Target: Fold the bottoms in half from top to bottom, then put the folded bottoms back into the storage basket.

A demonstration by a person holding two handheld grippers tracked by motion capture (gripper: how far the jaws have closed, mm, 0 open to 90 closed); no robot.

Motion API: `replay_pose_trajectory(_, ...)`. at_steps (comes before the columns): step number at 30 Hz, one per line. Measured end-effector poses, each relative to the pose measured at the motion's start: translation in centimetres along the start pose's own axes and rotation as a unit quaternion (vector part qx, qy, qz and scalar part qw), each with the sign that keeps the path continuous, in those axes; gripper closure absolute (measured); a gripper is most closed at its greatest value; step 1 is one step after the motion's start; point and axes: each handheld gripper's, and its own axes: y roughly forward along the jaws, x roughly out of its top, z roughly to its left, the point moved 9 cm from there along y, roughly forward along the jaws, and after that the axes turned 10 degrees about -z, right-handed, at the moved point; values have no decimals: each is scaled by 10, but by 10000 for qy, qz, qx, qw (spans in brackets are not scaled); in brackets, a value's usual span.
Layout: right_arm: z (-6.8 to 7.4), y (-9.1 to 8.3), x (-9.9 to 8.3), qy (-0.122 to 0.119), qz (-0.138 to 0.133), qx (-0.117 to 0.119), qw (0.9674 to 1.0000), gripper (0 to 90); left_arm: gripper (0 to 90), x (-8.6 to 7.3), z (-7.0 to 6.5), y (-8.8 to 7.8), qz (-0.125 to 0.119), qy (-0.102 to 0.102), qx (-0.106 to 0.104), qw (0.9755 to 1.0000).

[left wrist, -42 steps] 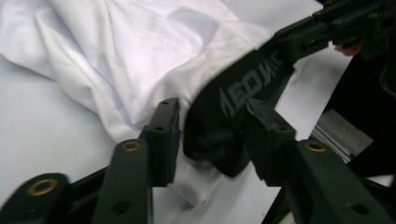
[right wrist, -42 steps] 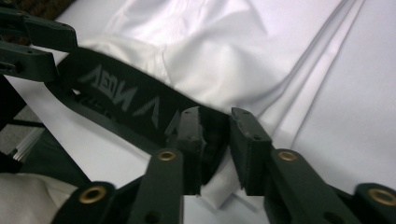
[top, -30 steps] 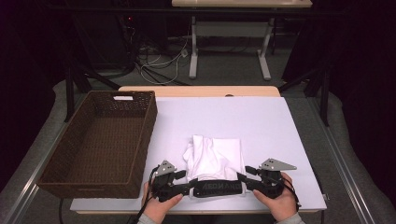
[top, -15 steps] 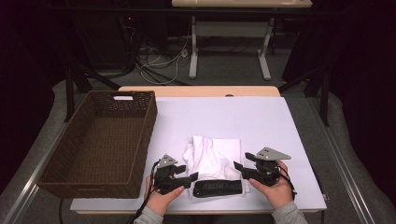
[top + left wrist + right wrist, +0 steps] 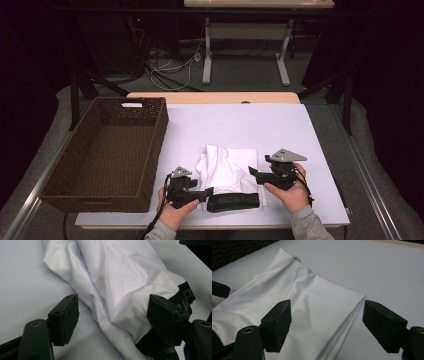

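Drawn apart from the black waistband [image 5: 233,202] since a second ago, both grippers: left gripper [image 5: 209,191] at its left end, right gripper [image 5: 253,172] over the folded white garment [image 5: 229,170]. Jaws just opened, clamping nothing. Garment near the table's [image 5: 300,130] front edge, beside the wicker basket [image 5: 107,150].

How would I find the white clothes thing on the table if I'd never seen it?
Start at the big brown wicker basket on the left of the pale table. Look to its right, near the front edge, between the person's two hands: the folded white garment lies there. It is the only soft white thing, with a black waistband bearing letters along its near edge.
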Motion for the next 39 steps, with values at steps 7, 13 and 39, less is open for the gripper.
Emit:
replay_pose_trajectory(7, -4, 4, 0, -88, 18, -78, 9999, 167, 216, -5, -4, 7, 138, -138, -99, 9998)
replay_pose_trajectory(13, -4, 8, 0, -126, -6, -68, 9999, 165, 208, -3, -10, 12, 176, -377, -263, 9988)
replay_pose_trajectory(39, -15, 15, 2, 22, -34, -161, 9999, 167, 476, 1, -11, 20, 346, -1086, -274, 9931)
